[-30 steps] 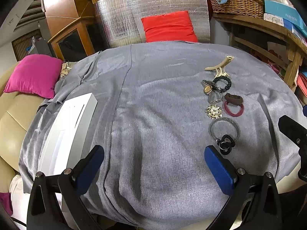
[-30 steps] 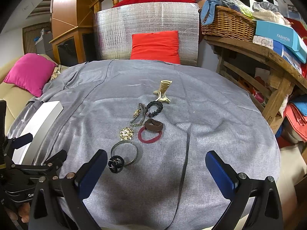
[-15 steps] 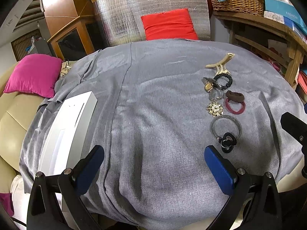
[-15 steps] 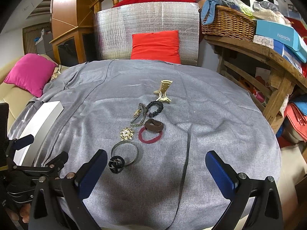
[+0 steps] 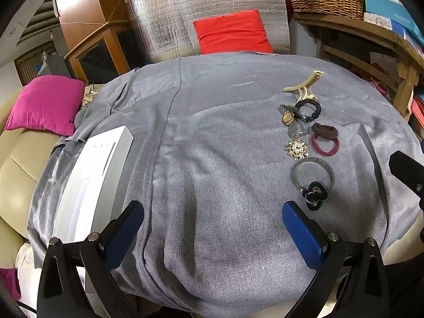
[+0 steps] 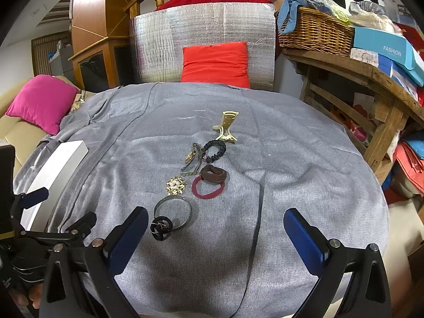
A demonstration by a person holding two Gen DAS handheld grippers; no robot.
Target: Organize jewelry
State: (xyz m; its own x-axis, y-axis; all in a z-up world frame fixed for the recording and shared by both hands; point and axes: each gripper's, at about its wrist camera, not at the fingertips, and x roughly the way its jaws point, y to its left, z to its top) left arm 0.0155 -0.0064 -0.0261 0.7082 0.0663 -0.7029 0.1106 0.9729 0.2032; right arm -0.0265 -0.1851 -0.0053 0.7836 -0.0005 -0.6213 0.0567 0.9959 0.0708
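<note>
Jewelry and hair pieces in a loose line down the grey cloth [image 6: 291, 159] of the worktop, right of its middle, running from the far edge toward the near edge. Farthest out, a cream claw clip [image 6: 226, 126] [image 5: 303, 86]; just nearer, a black scrunchie [image 6: 214, 150] [image 5: 308, 110] touching a gold-faced watch [image 6: 192, 159] [image 5: 287, 118] on its left. Next, a brown hair tie [image 6: 213, 174] [image 5: 324, 130] overlapping the far rim of a maroon elastic [image 6: 208, 189] [image 5: 325, 145], with a pearl-and-gold brooch [image 6: 175, 185] [image 5: 297, 148] just beside them on the left. Nearest of all, a grey bangle [image 6: 172, 212] [image 5: 312, 173] with a small black looped tie [image 6: 161, 226] [image 5: 314, 194] lying across its near rim. Well apart, along the left edge of the worktop, a long white box [image 5: 87, 182] [image 6: 50, 169] lying flat. Left gripper [image 5: 213, 235] low over the near edge, blue pads spread wide, nothing between them, the right pad close to the black looped tie. Right gripper [image 6: 216, 239] likewise over the near edge, pads wide apart and holding nothing, the left pad just beside the bangle and looped tie. Beyond the far edge, a red cushion [image 6: 216, 63] against a silver quilted panel [image 6: 201, 42]; off the far left corner, a pink cushion [image 6: 42, 102]; to the right, a wicker basket [image 6: 315, 33] on a wooden shelf [image 6: 371, 79].
</note>
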